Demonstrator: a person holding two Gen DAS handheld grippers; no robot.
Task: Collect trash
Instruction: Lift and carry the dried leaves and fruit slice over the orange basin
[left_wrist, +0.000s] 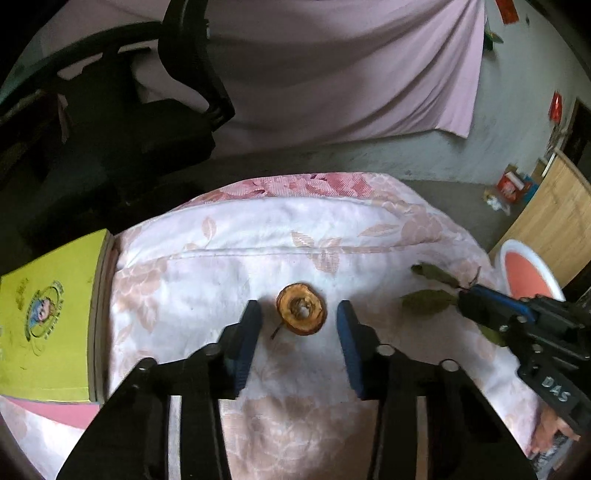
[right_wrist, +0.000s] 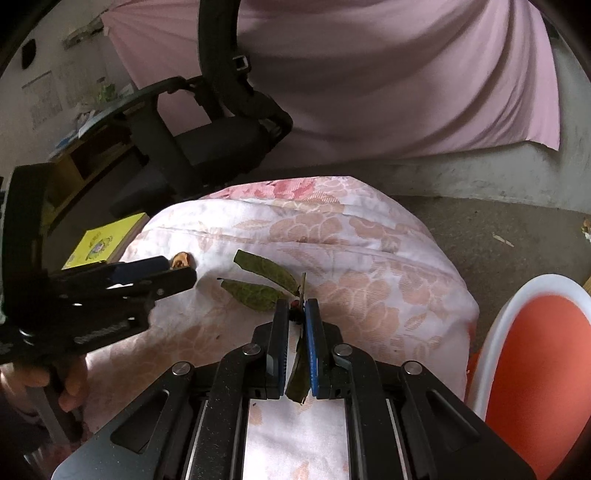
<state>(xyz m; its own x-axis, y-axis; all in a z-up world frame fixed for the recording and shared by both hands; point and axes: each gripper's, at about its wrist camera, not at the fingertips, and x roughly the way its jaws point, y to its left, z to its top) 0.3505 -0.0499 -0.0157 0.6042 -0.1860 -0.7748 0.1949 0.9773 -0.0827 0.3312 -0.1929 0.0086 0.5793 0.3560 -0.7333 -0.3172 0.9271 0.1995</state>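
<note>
A brown, ring-shaped piece of dried fruit (left_wrist: 301, 314) lies on the floral cloth (left_wrist: 221, 236). My left gripper (left_wrist: 299, 308) is open, one blue pad on each side of the fruit, with a gap on both sides. In the right wrist view the fruit (right_wrist: 181, 259) peeks out just behind the left gripper (right_wrist: 181, 271). My right gripper (right_wrist: 297, 306) is shut on the stem of a leafy twig. Two green leaves (right_wrist: 258, 282) stick out ahead of its tips and another leaf hangs between the pads. The left wrist view shows the right gripper (left_wrist: 466, 297) with the leaves (left_wrist: 424, 301) at the right.
A yellow-green book (left_wrist: 48, 314) lies at the cloth's left edge. A black office chair (left_wrist: 147, 147) stands behind on the left. A white-rimmed orange seat or tub (right_wrist: 535, 369) is close on the right. A pink sheet (right_wrist: 406, 74) hangs at the back. A hand (right_wrist: 70, 384) holds the left gripper.
</note>
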